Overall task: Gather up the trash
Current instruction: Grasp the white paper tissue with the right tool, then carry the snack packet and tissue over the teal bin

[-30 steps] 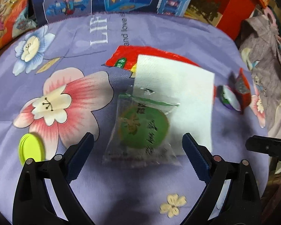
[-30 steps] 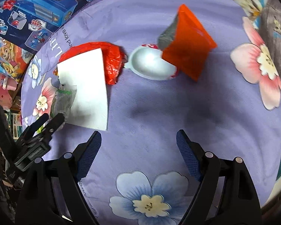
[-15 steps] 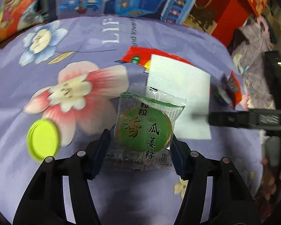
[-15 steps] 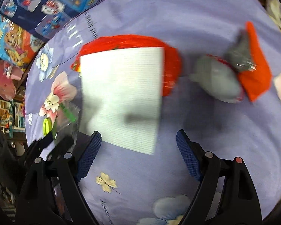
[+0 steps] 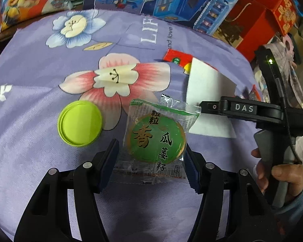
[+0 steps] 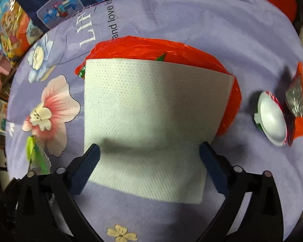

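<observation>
My left gripper [image 5: 151, 159] is shut on a clear snack packet with a green round label [image 5: 156, 139], lifted a little off the purple flowered cloth [image 5: 50, 171]. My right gripper [image 6: 149, 157] is open, its fingers on either side of a white paper napkin [image 6: 151, 109] that lies partly over a red plastic wrapper [image 6: 167, 48]. The napkin [image 5: 208, 92] and red wrapper [image 5: 177, 57] also show in the left wrist view, with the right gripper's body [image 5: 250, 111] over them.
A lime-green lid [image 5: 79, 123] lies left of the packet. A white cup lid [image 6: 271, 119] and an orange foil wrapper [image 6: 300, 104] lie at the right. Toy boxes [image 5: 171, 2] and red boxes [image 5: 258, 18] line the far edge.
My left gripper closed on the green snack packet and lifted it. My right gripper moved left, from the cup lid and orange wrapper, until its fingers straddle the white napkin.
</observation>
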Demonstrator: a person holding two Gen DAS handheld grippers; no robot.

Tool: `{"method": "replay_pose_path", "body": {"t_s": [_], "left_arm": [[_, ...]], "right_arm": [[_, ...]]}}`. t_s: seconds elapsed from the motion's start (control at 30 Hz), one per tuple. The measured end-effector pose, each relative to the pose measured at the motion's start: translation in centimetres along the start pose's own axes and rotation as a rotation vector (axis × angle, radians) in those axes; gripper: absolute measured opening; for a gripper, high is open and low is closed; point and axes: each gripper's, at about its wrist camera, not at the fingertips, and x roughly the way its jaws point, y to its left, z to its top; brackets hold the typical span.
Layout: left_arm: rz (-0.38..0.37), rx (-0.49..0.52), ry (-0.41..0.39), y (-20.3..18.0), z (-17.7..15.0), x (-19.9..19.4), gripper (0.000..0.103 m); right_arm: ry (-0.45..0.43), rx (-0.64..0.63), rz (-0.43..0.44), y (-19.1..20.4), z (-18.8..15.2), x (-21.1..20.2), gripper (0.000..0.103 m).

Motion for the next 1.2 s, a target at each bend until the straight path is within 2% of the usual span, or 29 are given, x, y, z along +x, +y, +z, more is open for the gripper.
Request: {"method": "replay_pose_path", "body": {"t_s": [0.1,0.17,0.27,0.3,0.33,0.4,0.53,0.7,0.9,1.2], "left_arm": [[-0.007,-0.014,0.01,0.3,-0.2,0.3,0.062],[-0.007,-0.026,0.008,0.6,-0.4,0.3,0.062],[-0.007,-0.037,0.007,0.7,-0.6,0.2,0.062],[-0.006,-0.038,0.007,0.7,-0.6,0.2,0.062],[-0.007,-0.038,0.007,0.7,-0.6,0.2,0.062],[-0.01,-0.04,0.006,0.5,-0.6,0.1,0.062],[-0.007,-0.032,0.0,-0.6,-0.8,-0.3,0.062],[-0.016,0.004,0.0,-2.9,-1.2,-0.7,0.062],[-0.058,0.085,0.0,-8.1,-2.1,-0.7,0.062],[-0.138,0.254,0.03,-18.4,-3.9,-0.5,0.062]], "right_arm": [[-0.052,-0.094,-0.059,1.1,-0.6,0.4,0.097],[-0.056,-0.104,-0.043,0.8,-0.7,0.3,0.096],[-0.062,-0.127,-0.046,0.3,-1.0,-0.5,0.08],[-0.067,-0.13,-0.042,0.1,-1.1,-0.9,0.064],[-0.073,-0.133,-0.035,-0.1,-1.3,-1.3,0.034],[-0.049,-0.119,0.01,-0.5,-1.4,-1.7,0.009],[-0.032,-0.068,0.086,-1.7,-2.4,-2.8,0.005],[-0.061,-0.017,0.137,-3.8,-4.1,-6.3,0.004],[-0.122,0.073,0.152,-9.1,-6.4,-11.1,0.004],[-0.214,0.206,0.122,-18.3,-10.6,-16.8,0.004]]}}
